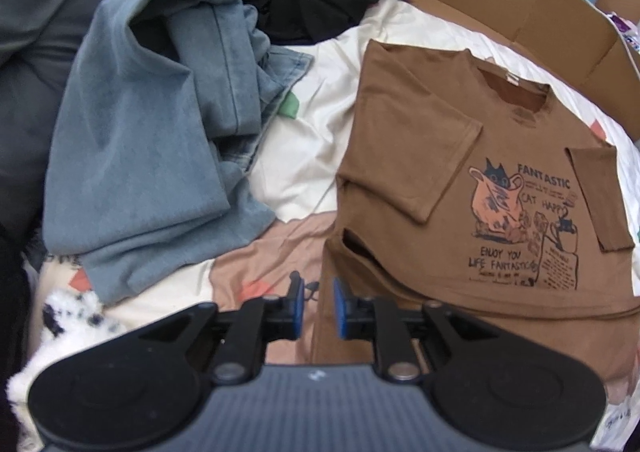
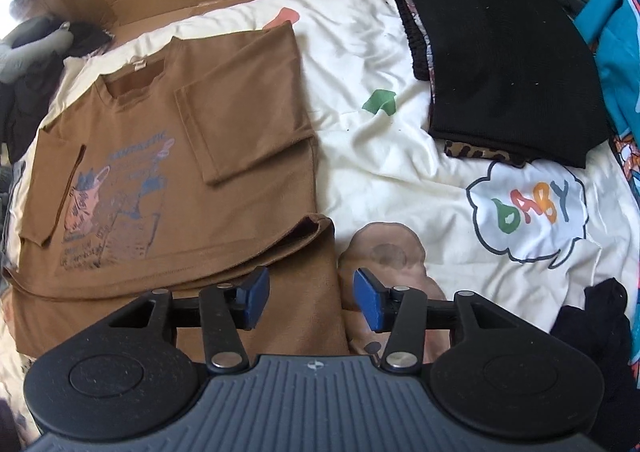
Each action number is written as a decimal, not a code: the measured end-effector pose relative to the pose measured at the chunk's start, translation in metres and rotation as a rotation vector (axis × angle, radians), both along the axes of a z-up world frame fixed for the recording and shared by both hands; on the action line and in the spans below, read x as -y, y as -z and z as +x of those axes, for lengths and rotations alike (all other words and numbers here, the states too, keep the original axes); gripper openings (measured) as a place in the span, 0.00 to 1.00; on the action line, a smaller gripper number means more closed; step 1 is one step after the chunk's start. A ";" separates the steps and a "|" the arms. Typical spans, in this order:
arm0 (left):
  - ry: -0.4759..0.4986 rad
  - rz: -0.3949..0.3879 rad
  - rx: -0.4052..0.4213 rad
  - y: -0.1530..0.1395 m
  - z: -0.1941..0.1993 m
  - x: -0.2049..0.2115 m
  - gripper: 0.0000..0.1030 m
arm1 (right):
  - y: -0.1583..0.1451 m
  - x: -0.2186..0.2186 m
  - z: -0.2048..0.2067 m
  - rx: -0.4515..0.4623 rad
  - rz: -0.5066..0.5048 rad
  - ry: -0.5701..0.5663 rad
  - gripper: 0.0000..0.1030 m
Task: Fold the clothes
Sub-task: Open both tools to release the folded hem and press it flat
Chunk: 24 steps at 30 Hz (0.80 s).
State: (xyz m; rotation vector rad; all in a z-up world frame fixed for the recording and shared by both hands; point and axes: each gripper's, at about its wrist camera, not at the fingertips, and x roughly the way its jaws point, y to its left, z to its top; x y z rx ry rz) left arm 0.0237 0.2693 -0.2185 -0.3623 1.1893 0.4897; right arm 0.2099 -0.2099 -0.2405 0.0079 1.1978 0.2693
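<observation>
Both grippers hang low over the bed, aimed forward and holding nothing. The left gripper (image 1: 319,302) has its blue pads a narrow gap apart, right at the near left corner of the brown t-shirt (image 1: 472,180). The right gripper (image 2: 310,298) is spread much wider over the shirt's near right corner. The shirt lies flat on the cream printed bedsheet (image 2: 368,156), print up, both sleeves folded in, collar on the far side, hem toward the grippers. Left of the shirt sits a crumpled blue garment (image 1: 148,140); right of it, a folded black stack (image 2: 508,60). Flattened cardboard (image 1: 532,8) lies beyond the collar.
</observation>
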 end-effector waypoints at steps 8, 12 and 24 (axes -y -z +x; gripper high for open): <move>0.042 -0.004 -0.036 0.047 0.011 0.001 0.27 | 0.036 -0.003 -0.001 -0.010 -0.035 -0.014 0.53; 0.030 -0.014 -0.028 0.058 0.009 -0.003 0.28 | 0.052 -0.002 0.001 -0.019 -0.047 -0.016 0.53; 0.069 -0.027 -0.002 0.072 0.019 -0.005 0.32 | 0.073 0.004 0.011 -0.007 -0.035 -0.037 0.53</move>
